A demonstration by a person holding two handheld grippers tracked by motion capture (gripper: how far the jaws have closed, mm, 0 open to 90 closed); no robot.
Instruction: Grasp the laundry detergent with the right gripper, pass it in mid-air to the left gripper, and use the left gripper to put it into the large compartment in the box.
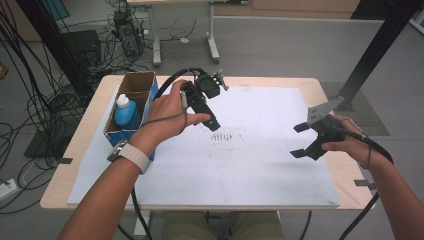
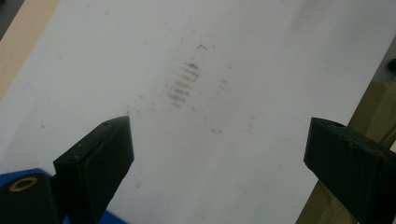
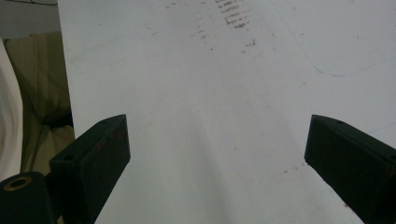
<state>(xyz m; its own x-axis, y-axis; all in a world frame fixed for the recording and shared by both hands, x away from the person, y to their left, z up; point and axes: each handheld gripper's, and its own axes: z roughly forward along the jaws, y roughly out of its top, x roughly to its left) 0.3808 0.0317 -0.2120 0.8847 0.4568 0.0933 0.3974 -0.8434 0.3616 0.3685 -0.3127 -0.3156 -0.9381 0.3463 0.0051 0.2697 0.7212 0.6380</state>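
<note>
We hold the left gripper (image 1: 216,102) above the white sheet (image 1: 260,165), just right of the cardboard box (image 1: 131,85) at the far left of the bench (image 1: 64,177). Its jaws stand wide apart with nothing between them. The right gripper (image 1: 301,140) hovers near the right edge of the sheet, also wide open and empty. The blue bottle (image 1: 126,112) with the white cap stands upright inside the near compartment of the box. We think the risk is in reaching for the bottle: the box walls are close around it, so a jaw could catch the cardboard and tip the box, or the cap could slip from a shallow grip.
</note>
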